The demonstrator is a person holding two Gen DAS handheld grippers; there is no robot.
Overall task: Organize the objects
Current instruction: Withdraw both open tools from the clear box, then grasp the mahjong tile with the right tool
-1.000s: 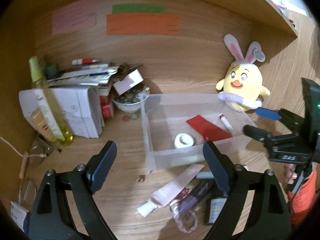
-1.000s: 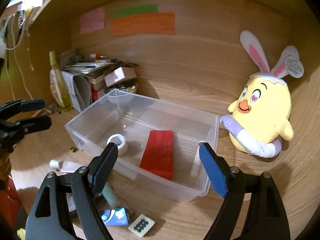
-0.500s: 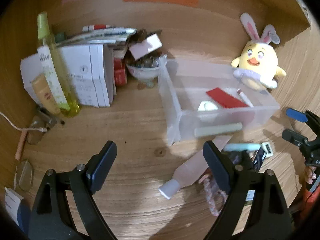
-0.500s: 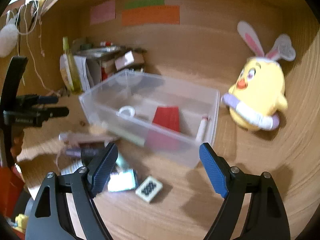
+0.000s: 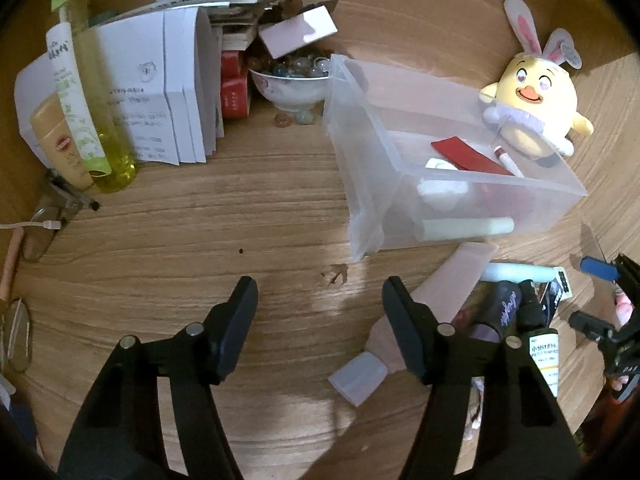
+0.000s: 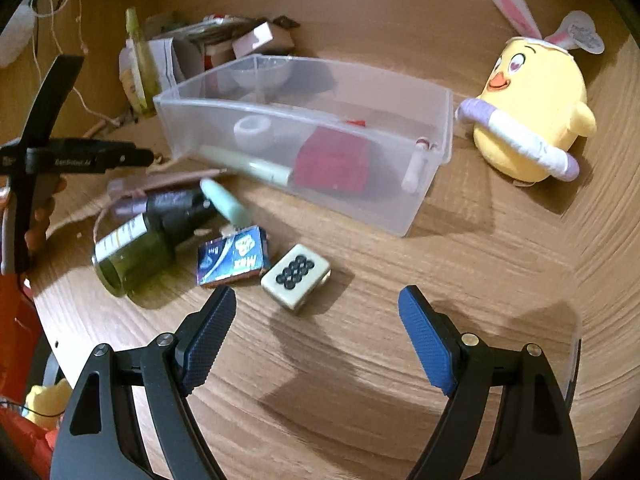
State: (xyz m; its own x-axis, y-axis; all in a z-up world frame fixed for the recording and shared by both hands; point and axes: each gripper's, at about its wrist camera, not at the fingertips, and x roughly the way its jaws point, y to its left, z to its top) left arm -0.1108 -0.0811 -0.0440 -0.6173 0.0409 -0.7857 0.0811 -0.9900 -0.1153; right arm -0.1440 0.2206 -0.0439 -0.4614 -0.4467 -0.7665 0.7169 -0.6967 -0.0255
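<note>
A clear plastic bin (image 5: 360,152) (image 6: 424,196) stands on the wooden desk, holding a red card (image 5: 468,156), a tape roll (image 6: 252,130), a marker (image 5: 508,162) and a pale green tube (image 6: 248,166). Loose items lie in front of it: a pink tube (image 5: 436,300), a green bottle (image 6: 132,256), a blue card box (image 6: 234,256), a mahjong tile (image 6: 296,276) and a mint tube (image 6: 226,202). My left gripper (image 5: 320,300) is open, above the desk left of the pink tube. My right gripper (image 6: 316,312) is open, just behind the tile.
A yellow bunny-eared chick plush (image 5: 532,112) (image 6: 532,112) sits right of the bin. Papers (image 5: 160,92), a yellow spray bottle (image 5: 88,100) and a bowl of marbles (image 5: 292,80) crowd the back left. Glasses (image 5: 36,232) and a cable lie at the left edge.
Both grippers have pulled back and tilted down toward the desk. The loose items in front of the bin now sit closer to each gripper. Both stay open.
</note>
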